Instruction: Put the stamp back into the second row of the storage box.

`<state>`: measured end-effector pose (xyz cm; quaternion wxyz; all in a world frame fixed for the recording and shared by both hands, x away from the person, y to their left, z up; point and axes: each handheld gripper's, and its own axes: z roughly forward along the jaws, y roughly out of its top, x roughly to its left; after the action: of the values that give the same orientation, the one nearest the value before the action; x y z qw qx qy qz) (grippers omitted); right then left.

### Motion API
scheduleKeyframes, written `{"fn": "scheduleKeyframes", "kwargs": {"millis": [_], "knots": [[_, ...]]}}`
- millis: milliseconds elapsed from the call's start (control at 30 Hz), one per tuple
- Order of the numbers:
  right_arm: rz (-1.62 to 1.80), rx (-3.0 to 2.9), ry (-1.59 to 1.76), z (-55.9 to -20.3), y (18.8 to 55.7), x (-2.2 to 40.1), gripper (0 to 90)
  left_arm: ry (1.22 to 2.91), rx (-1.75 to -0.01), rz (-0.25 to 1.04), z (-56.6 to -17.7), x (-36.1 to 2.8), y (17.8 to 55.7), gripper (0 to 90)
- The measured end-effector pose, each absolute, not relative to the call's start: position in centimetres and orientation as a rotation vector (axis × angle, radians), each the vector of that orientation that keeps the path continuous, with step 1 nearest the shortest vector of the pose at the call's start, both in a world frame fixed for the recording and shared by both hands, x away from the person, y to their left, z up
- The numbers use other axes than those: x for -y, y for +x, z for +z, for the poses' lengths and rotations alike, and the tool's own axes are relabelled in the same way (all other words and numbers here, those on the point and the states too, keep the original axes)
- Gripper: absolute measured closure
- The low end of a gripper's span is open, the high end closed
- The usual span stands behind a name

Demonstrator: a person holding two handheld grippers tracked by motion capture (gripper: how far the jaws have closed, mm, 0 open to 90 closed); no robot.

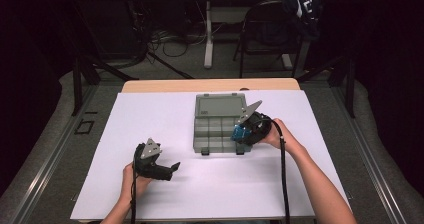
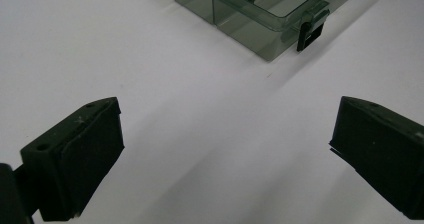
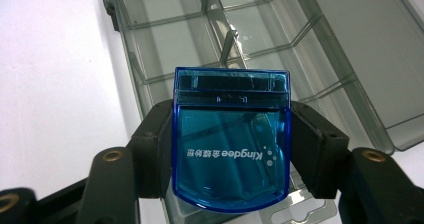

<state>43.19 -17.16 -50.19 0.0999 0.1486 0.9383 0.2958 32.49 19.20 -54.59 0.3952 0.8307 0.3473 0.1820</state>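
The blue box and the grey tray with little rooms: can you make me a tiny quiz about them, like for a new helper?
1. True or false: the right gripper grips the blue box by its two sides.
2. What lies under the blue box? A) the compartment tray B) bare white table C) a chair
3. Fill in: the jaws of the left gripper stand ____ with nothing between them.

Key:
1. True; both jaws press on its sides.
2. A; the open clear-grey tray lies right below it.
3. Open; they hang over the white table, beside the tray.
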Motion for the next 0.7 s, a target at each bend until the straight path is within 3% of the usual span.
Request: {"fn": "scheduleKeyframes", "kwargs": {"millis": [700], "knots": [[0.898, -2.812, 0.461, -50.53, 43.75, 17.10, 40.4, 2.104, -0.878, 0.462, -54.52, -19.17, 32.37, 0.0]]}}
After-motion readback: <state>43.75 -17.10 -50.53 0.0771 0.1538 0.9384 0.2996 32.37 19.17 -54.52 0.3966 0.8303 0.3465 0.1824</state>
